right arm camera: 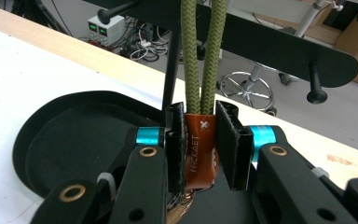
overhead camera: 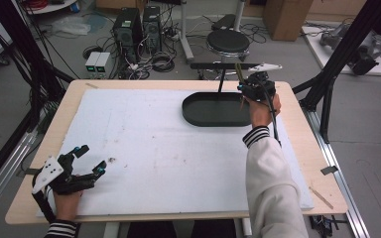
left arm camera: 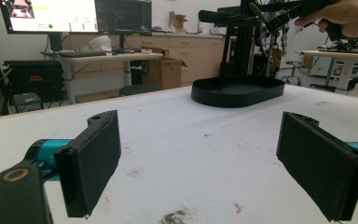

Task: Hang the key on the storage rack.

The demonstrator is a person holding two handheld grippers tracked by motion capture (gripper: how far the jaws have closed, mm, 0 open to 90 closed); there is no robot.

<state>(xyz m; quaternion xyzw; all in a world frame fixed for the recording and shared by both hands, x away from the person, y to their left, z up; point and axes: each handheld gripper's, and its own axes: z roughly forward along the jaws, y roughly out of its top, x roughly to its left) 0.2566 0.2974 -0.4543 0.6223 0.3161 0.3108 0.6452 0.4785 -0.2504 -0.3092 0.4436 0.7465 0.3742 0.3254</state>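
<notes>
My right gripper (right arm camera: 200, 112) is shut on an orange leather tag (right arm camera: 199, 154) from which an olive-green braided cord loop (right arm camera: 200, 56) runs upward. In the high view this gripper (overhead camera: 248, 83) hovers over the right end of a black oval tray (overhead camera: 213, 110), next to a black peg rack (overhead camera: 223, 65) whose post stands in the tray. The rack's crossbar (right arm camera: 279, 49) and its pegs lie just beyond the cord. My left gripper (overhead camera: 91, 158) rests open at the table's near left corner, its pads (left arm camera: 93, 158) wide apart with nothing between them.
A white foam sheet (overhead camera: 144, 144) covers most of the wooden table (overhead camera: 307, 148). A small dark smudge (overhead camera: 112, 159) marks the sheet near the left gripper. Black frame posts (overhead camera: 337, 54) rise at both sides. A stool (overhead camera: 228, 40) and computers (overhead camera: 129, 29) stand beyond the far edge.
</notes>
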